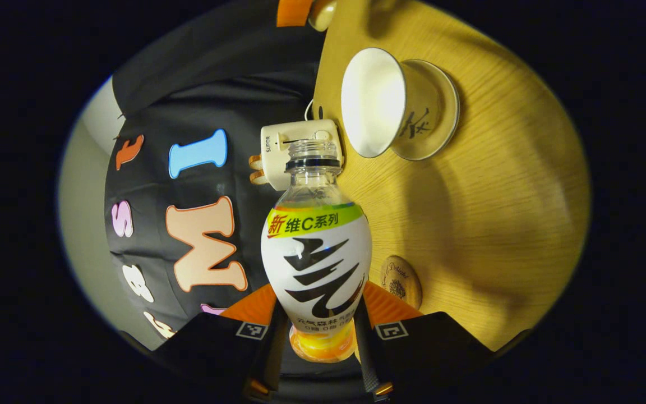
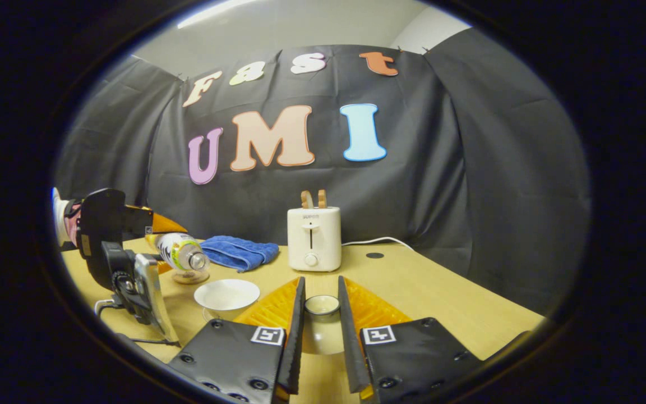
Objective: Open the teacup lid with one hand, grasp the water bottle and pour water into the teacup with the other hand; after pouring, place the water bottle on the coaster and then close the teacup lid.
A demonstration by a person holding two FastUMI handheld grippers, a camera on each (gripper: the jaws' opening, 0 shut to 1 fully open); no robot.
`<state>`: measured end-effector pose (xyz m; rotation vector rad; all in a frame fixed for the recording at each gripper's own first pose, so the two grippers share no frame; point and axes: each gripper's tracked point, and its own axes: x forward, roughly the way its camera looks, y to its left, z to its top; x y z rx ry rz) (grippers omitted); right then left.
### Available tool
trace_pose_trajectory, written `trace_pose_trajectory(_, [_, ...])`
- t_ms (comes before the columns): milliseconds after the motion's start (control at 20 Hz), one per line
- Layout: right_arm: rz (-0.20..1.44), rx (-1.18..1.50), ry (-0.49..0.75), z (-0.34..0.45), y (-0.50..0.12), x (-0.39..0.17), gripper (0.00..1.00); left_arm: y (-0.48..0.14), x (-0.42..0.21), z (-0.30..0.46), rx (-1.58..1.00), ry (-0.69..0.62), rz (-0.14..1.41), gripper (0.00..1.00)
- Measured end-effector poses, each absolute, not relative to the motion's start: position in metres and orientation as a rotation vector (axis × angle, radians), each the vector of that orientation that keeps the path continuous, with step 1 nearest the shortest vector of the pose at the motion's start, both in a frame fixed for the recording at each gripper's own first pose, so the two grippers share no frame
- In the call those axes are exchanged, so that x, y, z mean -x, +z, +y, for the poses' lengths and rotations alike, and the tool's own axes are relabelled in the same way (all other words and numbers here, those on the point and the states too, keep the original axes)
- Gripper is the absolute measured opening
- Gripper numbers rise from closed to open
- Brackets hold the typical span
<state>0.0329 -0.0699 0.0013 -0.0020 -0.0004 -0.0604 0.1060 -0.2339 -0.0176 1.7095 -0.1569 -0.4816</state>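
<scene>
1. Wooden desk (image 2: 441, 292), pale and bare in the middle, carries everything; a white toaster (image 2: 313, 238) stands at its back edge with a blue cloth (image 2: 239, 251) lying to one side of it.
2. Left gripper (image 1: 322, 322) has its fingers closed on the lower body of a clear plastic bottle (image 1: 316, 247), cap off, tipped on its side with the mouth aimed toward the cup.
3. Open white teacup (image 1: 373, 101) sits on its saucer, just beyond the bottle mouth; no water stream is visible.
4. Right gripper (image 2: 321, 317) holds the small round lid (image 2: 322, 306) between narrowly parted fingers, low over the desk.
5. Round wooden coaster (image 1: 401, 280) lies on the desk beside the bottle.
6. Handling, as a judgement: the thin bottle is light and may buckle, so grip the labelled belly; the porcelain cup and lid are smooth and chip easily.
</scene>
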Motion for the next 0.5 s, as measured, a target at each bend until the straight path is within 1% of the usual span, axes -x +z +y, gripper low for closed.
trace_pose_trajectory(500, [-0.001, 0.003, -0.062, -0.0706, 0.0009, -0.0334, 0.36, -0.0067, -0.1064, -0.2337, -1.868, -0.494, -0.174, 0.54])
